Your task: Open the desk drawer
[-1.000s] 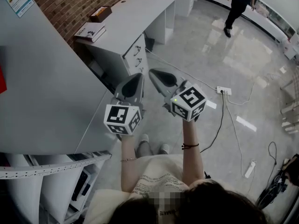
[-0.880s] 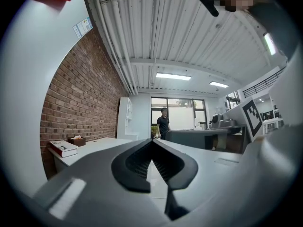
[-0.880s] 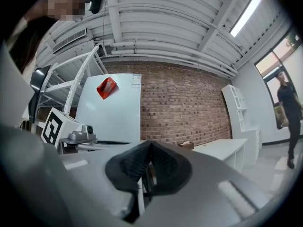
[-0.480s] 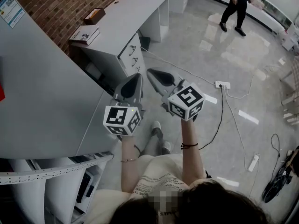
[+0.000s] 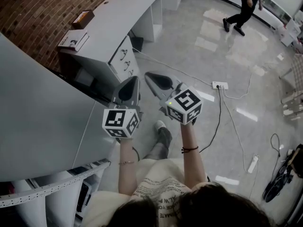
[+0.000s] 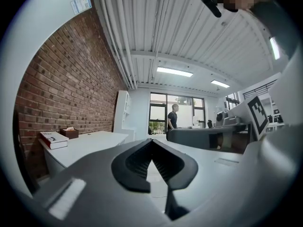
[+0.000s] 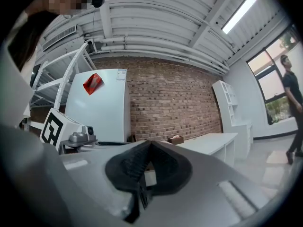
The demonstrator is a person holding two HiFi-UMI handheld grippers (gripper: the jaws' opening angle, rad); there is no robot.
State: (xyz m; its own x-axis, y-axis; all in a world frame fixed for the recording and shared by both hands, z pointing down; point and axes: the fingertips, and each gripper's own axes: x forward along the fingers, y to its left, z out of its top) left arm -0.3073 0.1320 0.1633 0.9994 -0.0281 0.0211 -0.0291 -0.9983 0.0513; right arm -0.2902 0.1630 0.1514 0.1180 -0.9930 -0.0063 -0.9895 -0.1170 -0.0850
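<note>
The white desk (image 5: 118,18) stands against the brick wall at the upper left of the head view. Its stack of three drawers (image 5: 124,60) faces the floor aisle, all closed. My left gripper (image 5: 135,79) and right gripper (image 5: 147,74) are held side by side in the air, short of the drawers and touching nothing. In the left gripper view the jaws of the left gripper (image 6: 151,141) meet at the tip with nothing between them, and the desk (image 6: 90,143) lies ahead to the left. The right gripper (image 7: 150,143) is shut and empty too.
A book (image 5: 73,40) and a tissue box (image 5: 82,19) lie on the desk. A large grey curved counter (image 5: 38,108) fills the left side, with white shelving (image 5: 57,193) below. A power strip (image 5: 218,85) and cables lie on the floor. A person (image 5: 246,8) walks at the far right.
Both grippers have moved forward together toward the desk, still shut. The desk has slid left in the head view. The person in the background has walked on to the right.
</note>
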